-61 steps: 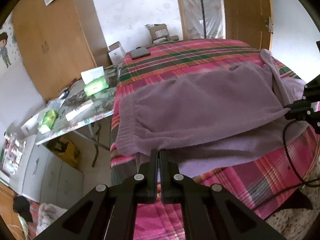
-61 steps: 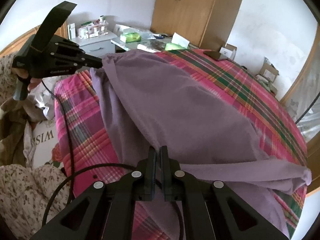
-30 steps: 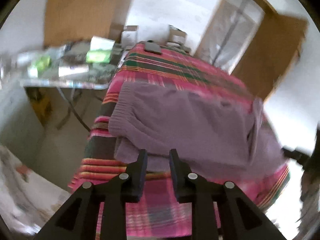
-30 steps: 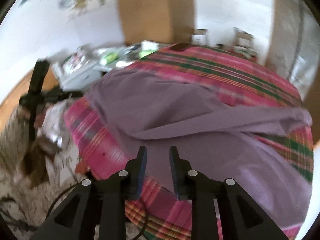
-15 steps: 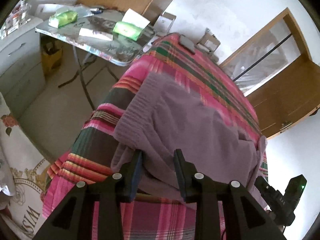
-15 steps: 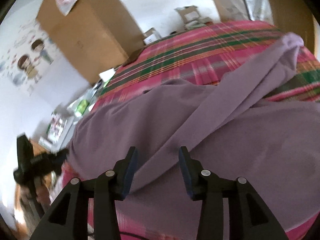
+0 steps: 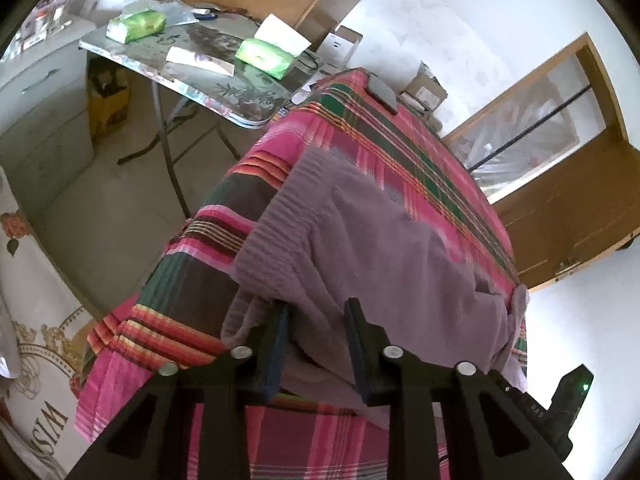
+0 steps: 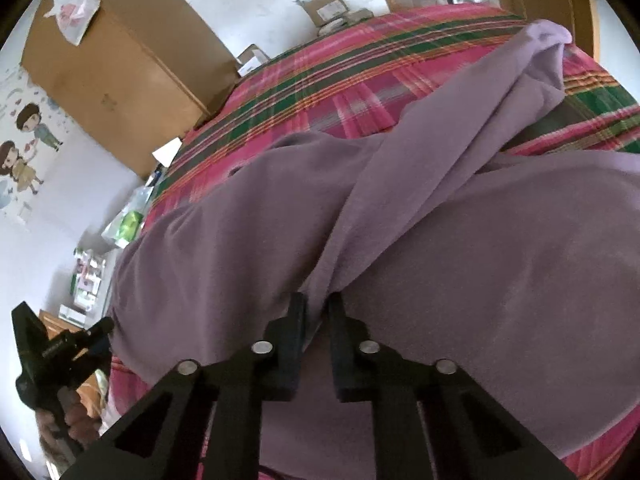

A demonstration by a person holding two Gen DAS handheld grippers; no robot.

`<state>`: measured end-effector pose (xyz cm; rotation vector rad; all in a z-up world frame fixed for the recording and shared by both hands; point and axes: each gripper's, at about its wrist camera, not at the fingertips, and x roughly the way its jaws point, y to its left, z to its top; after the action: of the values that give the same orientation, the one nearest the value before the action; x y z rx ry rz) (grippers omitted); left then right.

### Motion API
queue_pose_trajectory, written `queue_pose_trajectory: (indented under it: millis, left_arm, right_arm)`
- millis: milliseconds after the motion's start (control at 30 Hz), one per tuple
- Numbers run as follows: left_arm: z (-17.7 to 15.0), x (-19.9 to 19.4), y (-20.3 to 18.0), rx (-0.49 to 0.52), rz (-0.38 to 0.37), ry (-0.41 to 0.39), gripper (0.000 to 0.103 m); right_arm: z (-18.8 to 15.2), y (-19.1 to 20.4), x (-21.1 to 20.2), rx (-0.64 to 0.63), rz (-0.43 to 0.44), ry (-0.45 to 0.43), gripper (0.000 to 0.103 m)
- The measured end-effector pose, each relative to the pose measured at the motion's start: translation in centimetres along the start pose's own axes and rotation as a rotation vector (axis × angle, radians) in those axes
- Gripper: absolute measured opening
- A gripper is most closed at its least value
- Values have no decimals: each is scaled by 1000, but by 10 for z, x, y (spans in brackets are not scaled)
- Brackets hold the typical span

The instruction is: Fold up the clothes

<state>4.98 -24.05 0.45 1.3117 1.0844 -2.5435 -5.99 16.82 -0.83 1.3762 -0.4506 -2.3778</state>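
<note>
Plaid bed (image 7: 404, 148) carries a purple sweater (image 7: 384, 248); both hand-held grippers, left (image 7: 316, 312) and right (image 8: 316, 308), are closing around its folds, cluttered tabletop (image 7: 224, 92) beside.

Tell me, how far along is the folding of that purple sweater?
Early to midway, I'd guess. Done: the purple sweater lies spread on the plaid bedspread, one sleeve already laid across its body. In hand: the right tongs are closing on a fold of fabric, and the left tongs are closing around the ribbed hem end. Left: folding it into a compact stack.
</note>
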Motion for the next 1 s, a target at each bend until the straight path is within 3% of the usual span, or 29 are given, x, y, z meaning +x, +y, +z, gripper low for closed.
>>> queue_pose_trajectory:
  millis: [167, 567, 1000]
  left_arm:
    - [-3, -2, 3, 3, 1, -26, 4]
    - [-6, -21, 6, -20, -48, -102, 3]
    - [-18, -11, 14, 0, 14, -91, 3]
  right_arm:
    - [-3, 2, -8, -23, 12, -46, 5]
    - [-26, 8, -55, -67, 69, -163, 4]
    - [-50, -1, -36, -87, -5, -85, 5]
